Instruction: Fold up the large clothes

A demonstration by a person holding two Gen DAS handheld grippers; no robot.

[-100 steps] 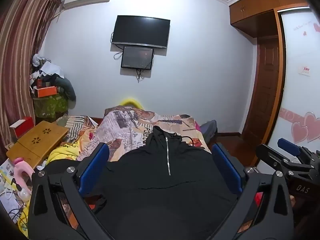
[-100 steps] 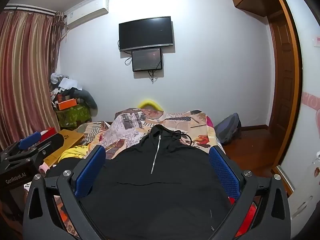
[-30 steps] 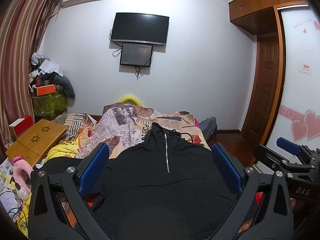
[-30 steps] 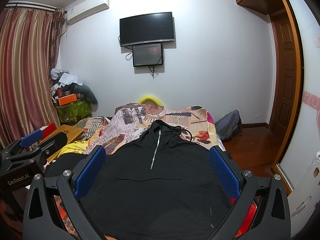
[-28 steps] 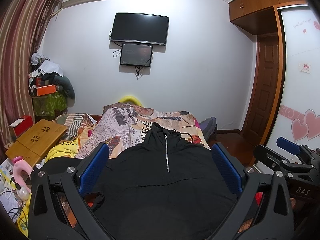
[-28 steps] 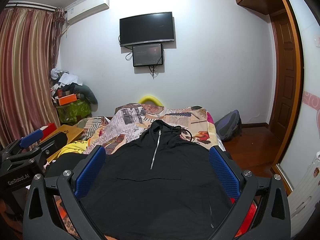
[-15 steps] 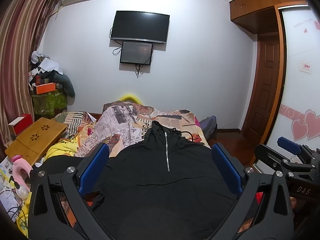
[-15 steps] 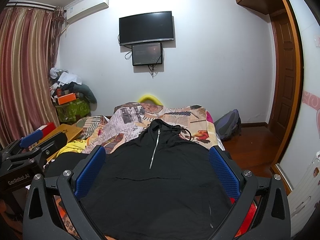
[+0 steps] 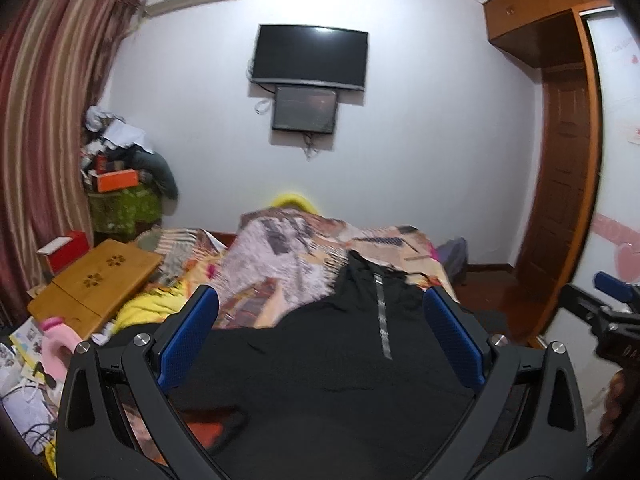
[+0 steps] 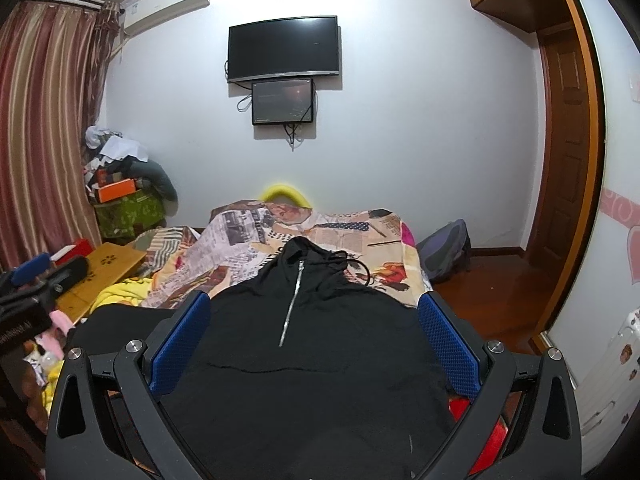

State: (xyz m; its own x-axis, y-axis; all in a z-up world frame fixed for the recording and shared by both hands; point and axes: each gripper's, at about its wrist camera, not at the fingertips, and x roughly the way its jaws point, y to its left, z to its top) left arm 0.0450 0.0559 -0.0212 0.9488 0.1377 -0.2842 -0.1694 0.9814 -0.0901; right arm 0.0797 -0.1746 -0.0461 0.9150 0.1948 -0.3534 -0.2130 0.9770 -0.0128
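Note:
A large black zip-neck hoodie (image 10: 304, 368) lies spread flat on the bed, hood toward the far wall, silver zipper (image 10: 291, 304) running down its chest. In the left wrist view the same hoodie (image 9: 344, 380) fills the lower middle, slightly blurred. My left gripper (image 9: 320, 320) hovers open above the hoodie's left part, blue pads wide apart with nothing between them. My right gripper (image 10: 314, 322) is open too, held above the chest. Each gripper appears at the other view's edge: the right gripper (image 9: 612, 320) and the left gripper (image 10: 36, 292).
A newspaper-print bedspread (image 10: 248, 240) covers the bed. A low wooden table (image 9: 96, 280) and pink bottle (image 9: 60, 344) sit at the left among clutter. A grey backpack (image 10: 448, 248) lies on the wood floor at right, beside a door (image 10: 572, 152). TV (image 10: 284, 48) on the far wall.
The left wrist view has swung left, so the hoodie now sits right of centre and blurs with motion. The right gripper has barely moved. Both stay open.

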